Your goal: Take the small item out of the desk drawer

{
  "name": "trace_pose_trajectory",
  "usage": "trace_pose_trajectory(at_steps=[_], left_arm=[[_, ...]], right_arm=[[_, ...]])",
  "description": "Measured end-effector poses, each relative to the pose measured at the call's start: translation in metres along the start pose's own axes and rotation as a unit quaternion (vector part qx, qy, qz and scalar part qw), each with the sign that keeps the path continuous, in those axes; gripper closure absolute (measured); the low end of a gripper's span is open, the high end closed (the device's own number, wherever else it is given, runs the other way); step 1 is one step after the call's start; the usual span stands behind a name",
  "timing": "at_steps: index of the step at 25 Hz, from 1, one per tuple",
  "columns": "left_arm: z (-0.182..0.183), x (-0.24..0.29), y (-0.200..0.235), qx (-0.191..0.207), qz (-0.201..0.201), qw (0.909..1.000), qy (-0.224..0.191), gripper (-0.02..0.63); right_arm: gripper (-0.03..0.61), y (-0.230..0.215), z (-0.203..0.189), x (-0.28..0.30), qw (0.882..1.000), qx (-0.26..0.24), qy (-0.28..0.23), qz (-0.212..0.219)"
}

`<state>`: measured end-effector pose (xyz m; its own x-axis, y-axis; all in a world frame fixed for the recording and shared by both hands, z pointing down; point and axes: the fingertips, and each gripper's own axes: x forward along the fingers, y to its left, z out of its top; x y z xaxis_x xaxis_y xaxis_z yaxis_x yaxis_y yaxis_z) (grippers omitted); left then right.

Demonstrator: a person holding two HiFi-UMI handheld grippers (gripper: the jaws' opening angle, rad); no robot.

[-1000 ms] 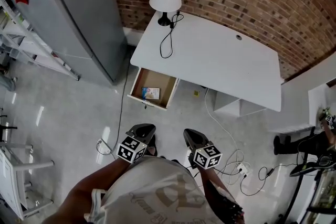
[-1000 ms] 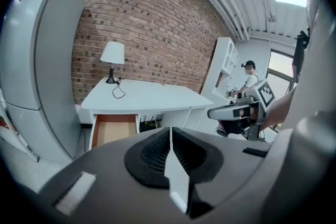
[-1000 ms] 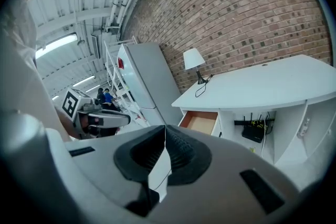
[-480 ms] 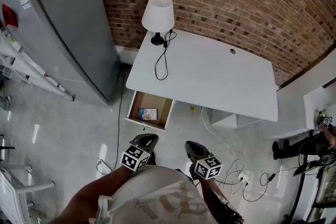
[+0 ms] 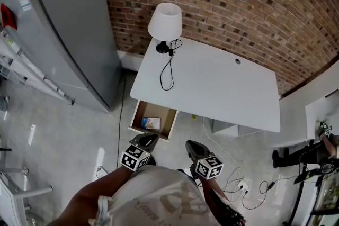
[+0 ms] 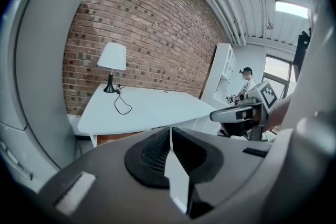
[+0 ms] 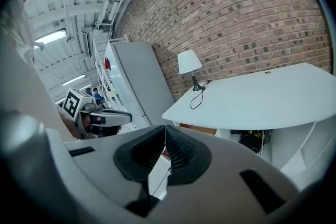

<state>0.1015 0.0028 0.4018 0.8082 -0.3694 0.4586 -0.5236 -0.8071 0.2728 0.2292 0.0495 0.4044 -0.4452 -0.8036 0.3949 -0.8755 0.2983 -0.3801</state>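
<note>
Both grippers are pressed together with nothing between the jaws. The left gripper sits at lower centre of the head view, its tips just below the open drawer and not touching it. In its own view the two dark pads meet along a thin line. The right gripper hangs just to the right of it, over bare floor, and its pads also meet edge to edge. Each gripper points up the frame and slightly downward, held on a forearm that comes in from the bottom edge.

A grey fridge fills the upper left, and a brick wall runs across the top. The white desk stands against the wall at centre. Its wooden drawer is pulled out below the desk's left end. A white-shaded lamp stands on the desk's upper left corner, and its black cable loops across the top. The small item, a pale packet, lies flat inside the drawer.
</note>
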Motion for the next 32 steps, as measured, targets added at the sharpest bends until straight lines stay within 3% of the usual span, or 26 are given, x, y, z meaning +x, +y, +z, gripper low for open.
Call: trace_pose_trajectory(at_steps=[9,17,23,32], left_arm=[[-0.003,-0.023,0.047,-0.029,0.041,0.9986,-0.013,0.597],[-0.026,-0.045,0.057,-0.061,0.085,0.9944,-0.017,0.597],[-0.036,-0.060,0.072,-0.091,0.135,0.9864,-0.021,0.597],[-0.016,-0.054,0.092,-0.110,0.188,0.9754,-0.031,0.597]], right_arm=[[0.572,0.020,0.014,0.048,0.999,-0.022,0.011,0.036],[0.572,0.042,-0.001,0.071,0.995,-0.040,0.044,0.085],[0.572,0.049,-0.003,0.097,0.986,-0.061,0.074,0.133],[0.572,0.041,0.012,0.139,0.970,-0.098,0.118,0.188]])
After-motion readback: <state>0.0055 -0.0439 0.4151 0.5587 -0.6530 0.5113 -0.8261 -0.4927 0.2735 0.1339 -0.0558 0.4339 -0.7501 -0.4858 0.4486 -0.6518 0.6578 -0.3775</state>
